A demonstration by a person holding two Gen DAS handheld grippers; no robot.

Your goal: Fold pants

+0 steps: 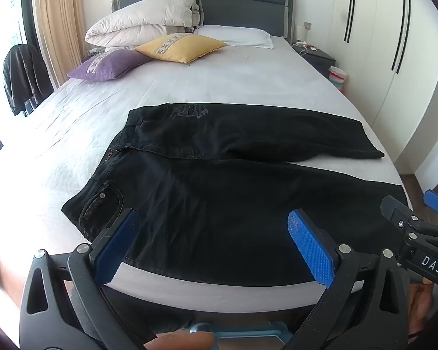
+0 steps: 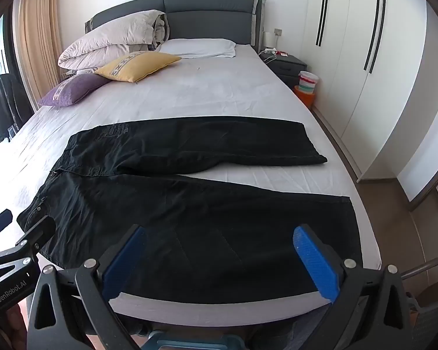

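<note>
While pants (image 1: 219,192) fill both views, only right shows orange bin (image 2: 305,94)

The pants (image 1: 219,192) are matt black denim with small shiny metal rivets. The bed (image 1: 233,87) wears a smooth, faintly creased cloth sheet. Each claw (image 1: 214,245) (image 2: 219,258) is matt black plastic with rough, dimpled blue pads (image 1: 311,255) and bright metal pins.

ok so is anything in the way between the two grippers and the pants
Nothing visible. The black pants lie flat on the bed, just ahead of the open left gripper and the open right gripper. The cushions sit far off by the headboard.
</note>
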